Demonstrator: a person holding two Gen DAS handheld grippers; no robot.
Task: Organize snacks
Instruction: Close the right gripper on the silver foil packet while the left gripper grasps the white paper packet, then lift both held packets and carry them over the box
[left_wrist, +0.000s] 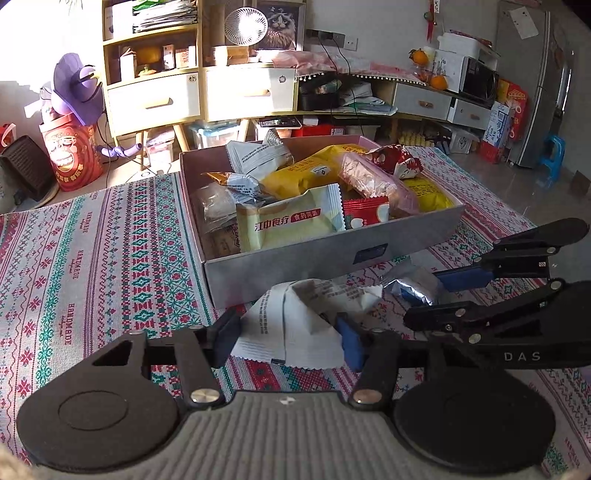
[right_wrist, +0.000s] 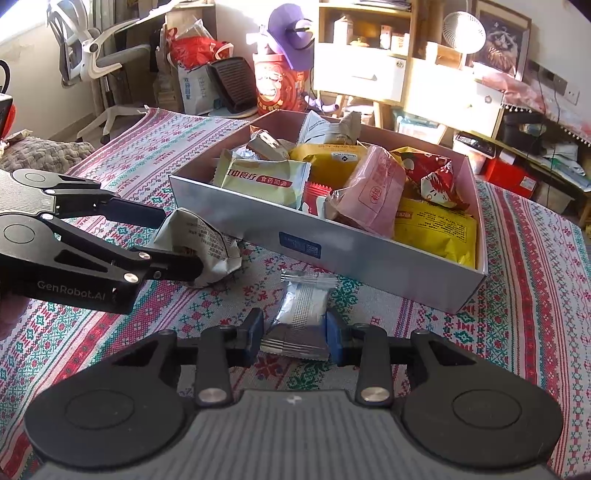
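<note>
Patterned knit cloth, woven with "HANDMADE", covers my worktop (left_wrist: 92, 258). From the left wrist, my left gripper (left_wrist: 286, 338) tilts downward, its fingers (left_wrist: 224, 338) clamped on a crinkly white printed packet (left_wrist: 295, 325) just before the grey cardboard box (left_wrist: 332, 254) of snacks; a pale green packet (left_wrist: 291, 221) inside bears Chinese lettering. From the right wrist, my right gripper (right_wrist: 293, 338) also angles down, fingers (right_wrist: 334, 339) squeezed on a small silver foil packet (right_wrist: 303, 317) lying on the cloth near the box (right_wrist: 369, 266). "GenRobot.AI" marks the other gripper's arm.
</note>
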